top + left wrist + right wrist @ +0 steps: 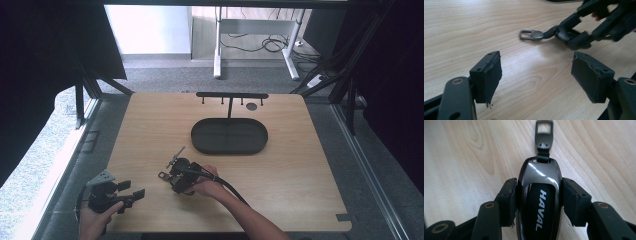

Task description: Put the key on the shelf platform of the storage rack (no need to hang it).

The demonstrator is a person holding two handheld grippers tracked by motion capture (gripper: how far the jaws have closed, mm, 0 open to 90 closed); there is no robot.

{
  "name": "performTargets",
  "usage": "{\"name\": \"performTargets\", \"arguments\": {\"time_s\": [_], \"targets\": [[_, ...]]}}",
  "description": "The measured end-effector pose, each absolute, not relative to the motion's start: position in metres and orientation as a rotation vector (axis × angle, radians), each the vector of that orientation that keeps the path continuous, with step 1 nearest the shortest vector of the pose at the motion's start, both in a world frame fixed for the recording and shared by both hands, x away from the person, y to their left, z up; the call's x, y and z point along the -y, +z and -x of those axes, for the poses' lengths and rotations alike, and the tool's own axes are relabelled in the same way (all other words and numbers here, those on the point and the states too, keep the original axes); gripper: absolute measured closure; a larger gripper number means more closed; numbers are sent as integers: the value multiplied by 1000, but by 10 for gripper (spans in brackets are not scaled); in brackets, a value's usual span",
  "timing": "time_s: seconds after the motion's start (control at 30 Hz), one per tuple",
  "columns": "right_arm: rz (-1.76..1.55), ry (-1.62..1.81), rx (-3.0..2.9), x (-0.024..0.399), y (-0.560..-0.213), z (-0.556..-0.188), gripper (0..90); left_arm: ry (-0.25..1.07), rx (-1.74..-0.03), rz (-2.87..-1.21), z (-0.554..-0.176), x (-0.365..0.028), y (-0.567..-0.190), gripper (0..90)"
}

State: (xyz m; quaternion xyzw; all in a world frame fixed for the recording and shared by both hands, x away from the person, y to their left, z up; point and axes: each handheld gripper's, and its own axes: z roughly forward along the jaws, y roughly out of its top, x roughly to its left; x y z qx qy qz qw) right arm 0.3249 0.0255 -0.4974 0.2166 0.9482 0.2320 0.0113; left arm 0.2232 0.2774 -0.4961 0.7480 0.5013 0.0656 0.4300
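Right gripper (537, 200) clamped on a Haval car key fob (539, 195), low over the worktop (300, 165).
Right forearm reaches from near edge toward centre; left gripper (536, 77) rests near-left, jaws apart, empty.

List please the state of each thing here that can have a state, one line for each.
Left gripper: open, holding nothing, over the table.
Right gripper: shut on the key fob.
Key fob: gripped by its sides, metal loop pointing away.
Oval tray: empty.
Hook rack: upright, nothing hanging.
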Motion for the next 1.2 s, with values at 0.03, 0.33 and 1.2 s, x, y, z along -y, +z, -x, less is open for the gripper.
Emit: {"name": "performTargets", "arguments": {"time_s": [0.03, 0.33, 1.2], "targets": [[-690, 735, -2954, -25, -493, -324, 493, 166, -1249, -1866, -223, -278, -496, 247], [-708, 853, -2888, -7, -458, -326, 494, 174, -1254, -1861, -223, -279, -495, 247], [-818, 893, -2772, 35, -428, -343, 494, 165, -1246, -1871, -223, -276, -496, 247]]}}
